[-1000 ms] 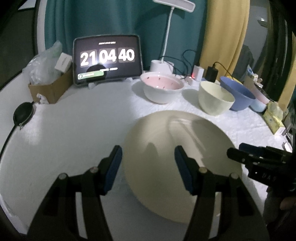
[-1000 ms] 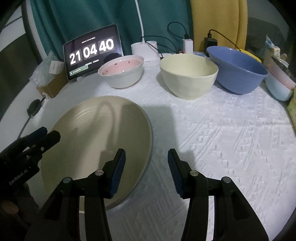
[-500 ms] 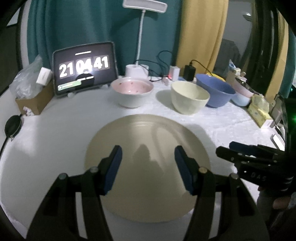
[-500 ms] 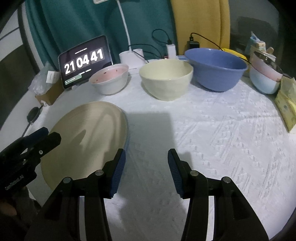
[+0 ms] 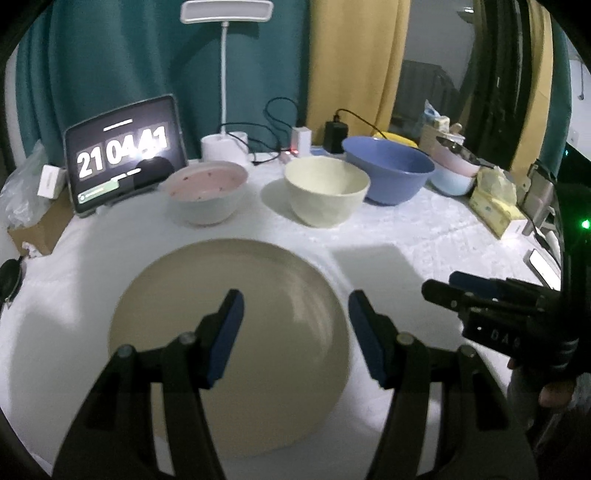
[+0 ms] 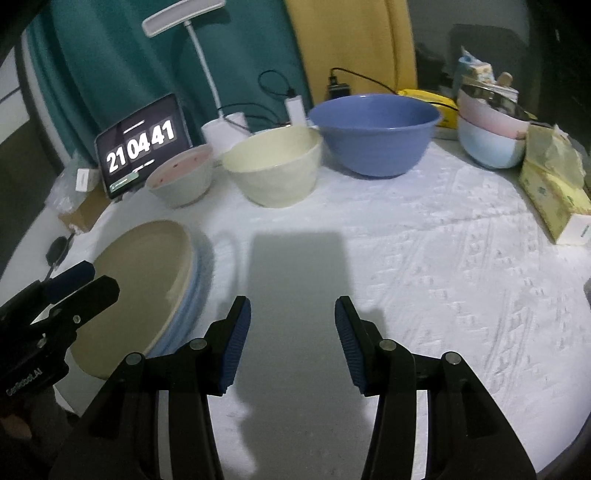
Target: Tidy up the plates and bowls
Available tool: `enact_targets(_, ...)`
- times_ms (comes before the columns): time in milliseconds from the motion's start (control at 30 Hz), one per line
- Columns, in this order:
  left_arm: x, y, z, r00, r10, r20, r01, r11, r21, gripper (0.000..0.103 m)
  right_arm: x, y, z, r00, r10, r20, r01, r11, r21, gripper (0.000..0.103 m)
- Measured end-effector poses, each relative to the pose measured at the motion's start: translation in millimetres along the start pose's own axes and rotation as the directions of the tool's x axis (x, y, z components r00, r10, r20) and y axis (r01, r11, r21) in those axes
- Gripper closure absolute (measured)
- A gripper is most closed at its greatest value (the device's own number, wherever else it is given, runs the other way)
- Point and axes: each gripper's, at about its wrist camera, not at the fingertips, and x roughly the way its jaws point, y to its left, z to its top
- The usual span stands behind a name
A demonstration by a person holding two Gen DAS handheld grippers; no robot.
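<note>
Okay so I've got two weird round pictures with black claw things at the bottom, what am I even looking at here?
There is no robot here. A person holds a two-finger gripper in each hand, and each gripper carries a wide-angle camera looking forward along its fingers, hence the round, bent look.

One picture is from the left gripper, the other from the right gripper. Each also catches the other gripper at its edge. Both sets of jaws stand apart with nothing between them, so nothing is held.

On the white tablecloth lies a beige plate; the right view shows a pale blue edge under it, probably another plate. Behind stand a pink-lined bowl, a cream bowl and a blue bowl, with stacked pastel bowls farther right. At the back are a tablet clock and a desk lamp.
</note>
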Motion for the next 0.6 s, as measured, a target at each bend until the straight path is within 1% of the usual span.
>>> enact_targets(433, 17.4, -36.0, 17.9, 0.999, -0.041, -0.009, 0.041, 0.998, 0.055, 0.042, -5.4, -40.4, 6.6, 1.000, -0.024, 0.014, 0.024, 0.999, 0.039, 0.053)
enact_targets(600, 22.4, -49.0, 32.7, 0.998, -0.066, -0.001, 0.066, 0.993, 0.096, 0.042, -9.8, -50.0, 13.8, 0.999, -0.044, 0.024, 0.043, 0.999, 0.030, 0.053)
